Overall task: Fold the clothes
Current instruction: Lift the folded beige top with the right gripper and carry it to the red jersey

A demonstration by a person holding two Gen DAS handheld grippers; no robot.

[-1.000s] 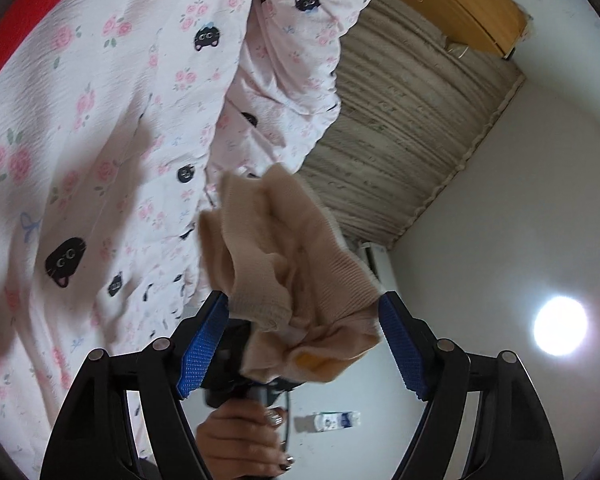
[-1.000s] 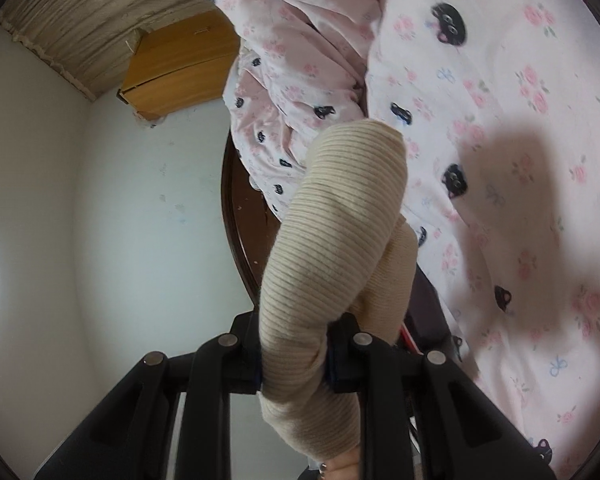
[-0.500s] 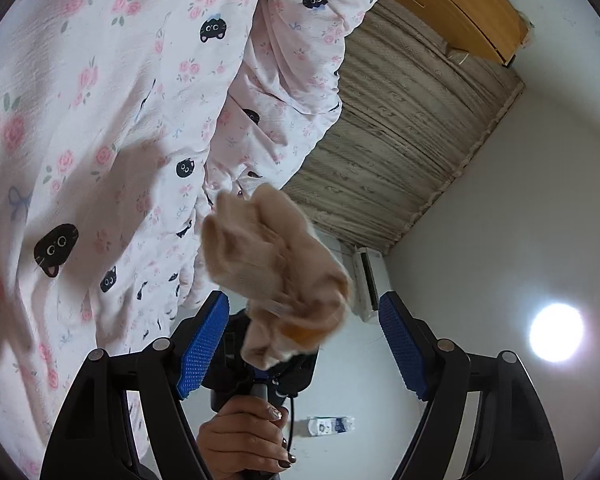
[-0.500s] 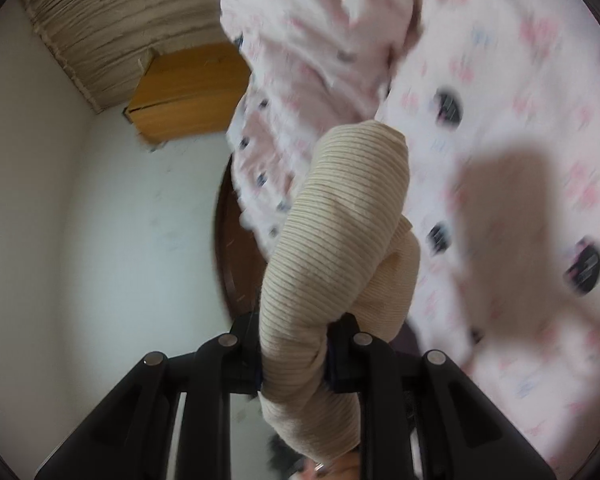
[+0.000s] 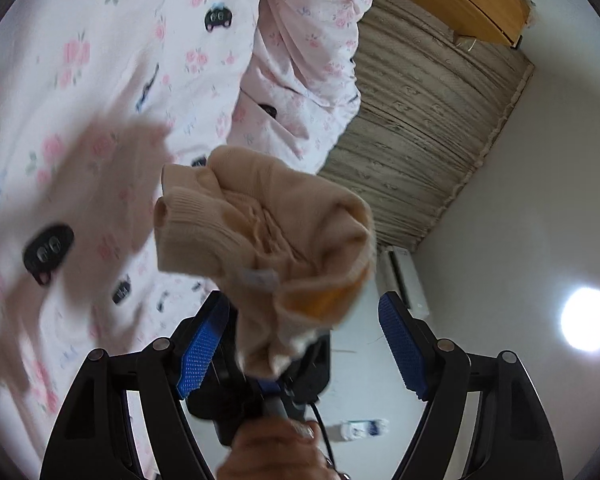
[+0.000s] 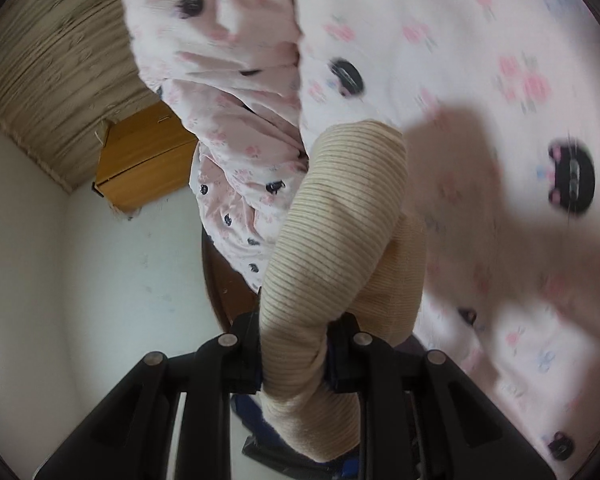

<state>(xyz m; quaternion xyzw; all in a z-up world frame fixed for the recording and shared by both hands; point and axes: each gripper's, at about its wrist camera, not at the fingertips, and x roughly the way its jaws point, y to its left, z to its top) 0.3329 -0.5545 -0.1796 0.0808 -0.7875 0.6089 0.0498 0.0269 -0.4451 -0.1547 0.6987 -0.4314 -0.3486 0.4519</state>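
A bunched beige sock (image 5: 268,232) with an orange patch and a small white label hangs in front of the left wrist camera. It sits between and just beyond the blue pads (image 5: 202,344) of my left gripper (image 5: 302,308), which stands open and does not clamp it. Below it a person's hand (image 5: 276,452) holds the dark right gripper, which carries the sock from underneath. In the right wrist view the same sock (image 6: 332,232) shows as a ribbed beige roll, with my right gripper (image 6: 296,344) shut on its lower part.
A pink bedspread (image 5: 100,60) printed with roses and black cat faces fills the space behind the sock in both views. A wooden cabinet (image 6: 144,160), a striped brown surface (image 5: 420,128), white walls, a bright lamp (image 5: 586,318) and a dark curved wooden edge (image 6: 216,280) lie beyond.
The sock bundle has moved closer to the left camera, in between the open left fingers. Both views have swung across the bedspread, which now looks blurred. The right grip is unchanged.
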